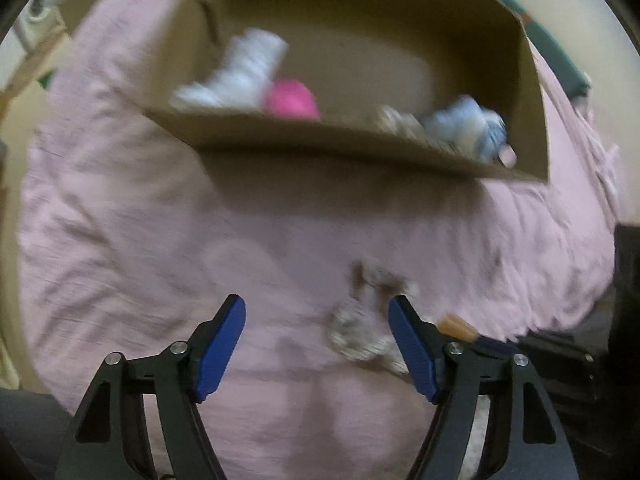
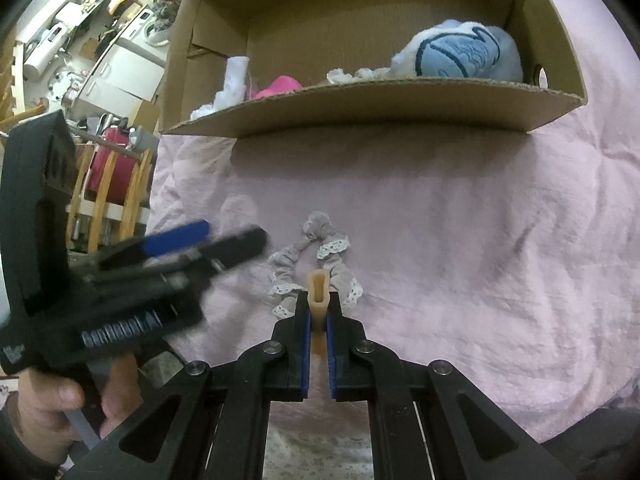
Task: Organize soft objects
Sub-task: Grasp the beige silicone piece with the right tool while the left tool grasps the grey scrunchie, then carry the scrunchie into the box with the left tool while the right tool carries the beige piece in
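Pink bedding (image 2: 460, 240) carries a lace scrunchie (image 2: 316, 264) — beyond the right jaws' clamped tan tube (image 2: 318, 288), beside the left's wide-apart jaws.

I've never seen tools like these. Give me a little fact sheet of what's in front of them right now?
surface: pink bedsheet
container: open cardboard box
in box: blue-and-white plush, pink item, white cloth
on sheet: grey lace-trimmed scrunchie
right gripper: shut on a tan rubbery piece
left gripper: open, beside the scrunchie
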A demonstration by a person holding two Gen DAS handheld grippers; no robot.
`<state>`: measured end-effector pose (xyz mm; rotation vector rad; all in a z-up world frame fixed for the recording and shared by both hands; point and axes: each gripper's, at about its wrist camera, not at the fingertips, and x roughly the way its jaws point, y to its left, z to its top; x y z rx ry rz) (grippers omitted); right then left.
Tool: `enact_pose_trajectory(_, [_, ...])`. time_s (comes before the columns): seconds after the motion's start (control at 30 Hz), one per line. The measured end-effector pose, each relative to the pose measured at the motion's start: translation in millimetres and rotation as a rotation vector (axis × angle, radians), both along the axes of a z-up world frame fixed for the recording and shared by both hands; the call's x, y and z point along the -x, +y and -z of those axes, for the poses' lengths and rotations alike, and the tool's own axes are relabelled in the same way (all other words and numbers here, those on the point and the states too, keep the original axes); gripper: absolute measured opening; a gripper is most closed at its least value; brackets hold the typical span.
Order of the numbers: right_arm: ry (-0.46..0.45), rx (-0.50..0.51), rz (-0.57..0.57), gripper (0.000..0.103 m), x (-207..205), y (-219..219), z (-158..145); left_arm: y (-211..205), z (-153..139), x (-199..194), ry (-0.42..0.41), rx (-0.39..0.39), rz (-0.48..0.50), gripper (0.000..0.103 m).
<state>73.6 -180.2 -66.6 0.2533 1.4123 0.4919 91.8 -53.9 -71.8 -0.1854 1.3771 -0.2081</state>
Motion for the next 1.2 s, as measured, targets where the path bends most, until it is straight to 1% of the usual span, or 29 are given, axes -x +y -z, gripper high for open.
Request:
enact_pose_trajectory(0.03, [0.000,0.000,0.000,0.008,0,1,1,-6,6,0,0.020,0.013,0.030,0.060])
enact_pose_trajectory(0.1, [0.000,-0.002,0.002,0.008,-1,0,1,-14,16,0,0.054,0.008,0.071,0.039])
enact_pose_trajectory(0.13, [0.000,-0.002,0.004,0.008,-1,-1,1,-19,22,0,0.073,-0.003,0.093,0.035])
enact_pose_trajectory(0.17, [0.003,-0.002,0.006,0.008,-1,-2,1,-21,25,2,0.077,-0.010,0.101,0.028])
enact_pose_trajectory(0.23, [0.008,0.001,0.007,0.008,-1,-2,3,-26,26,3,0.064,-0.026,0.119,0.019])
enact_pose_trajectory(0.27, [0.010,0.005,0.006,0.008,-1,-2,3,-27,25,3,0.057,-0.024,0.128,0.010])
enact_pose_trajectory(0.37, [0.006,0.006,0.008,0.008,-1,-2,4,-21,19,4,0.042,-0.006,0.116,0.007])
enact_pose_trajectory(0.4, [0.004,0.005,0.014,0.008,-2,-2,4,-19,17,4,0.034,-0.011,0.106,0.006])
enact_pose_trajectory(0.47, [-0.003,0.006,0.030,0.008,-2,-5,2,-9,10,5,0.007,-0.044,0.074,0.006])
enact_pose_trajectory(0.67, [-0.019,0.002,0.073,0.008,-6,-16,-1,19,-8,5,-0.037,-0.051,-0.027,0.006])
enact_pose_trajectory(0.8, [-0.043,-0.008,0.077,0.008,-6,-16,-6,34,-25,10,-0.075,-0.032,-0.063,0.006])
enact_pose_trajectory(0.83, [-0.052,-0.012,0.077,0.008,-5,-16,-8,37,-32,13,-0.089,-0.015,-0.068,0.006])
enact_pose_trajectory(0.87, [-0.065,-0.019,0.079,0.008,-5,-16,-11,40,-39,15,-0.114,-0.005,-0.065,0.006])
enact_pose_trajectory(0.93, [-0.090,-0.032,0.087,0.008,-5,-18,-18,45,-55,22,-0.182,-0.011,-0.065,0.006])
enact_pose_trajectory(1.03, [-0.131,-0.052,0.105,0.008,-5,-23,-28,42,-77,29,-0.275,-0.019,-0.060,0.006])
enact_pose_trajectory(1.2, [-0.181,-0.088,0.144,0.008,-10,-29,-39,35,-111,32,-0.437,-0.058,-0.061,0.006])
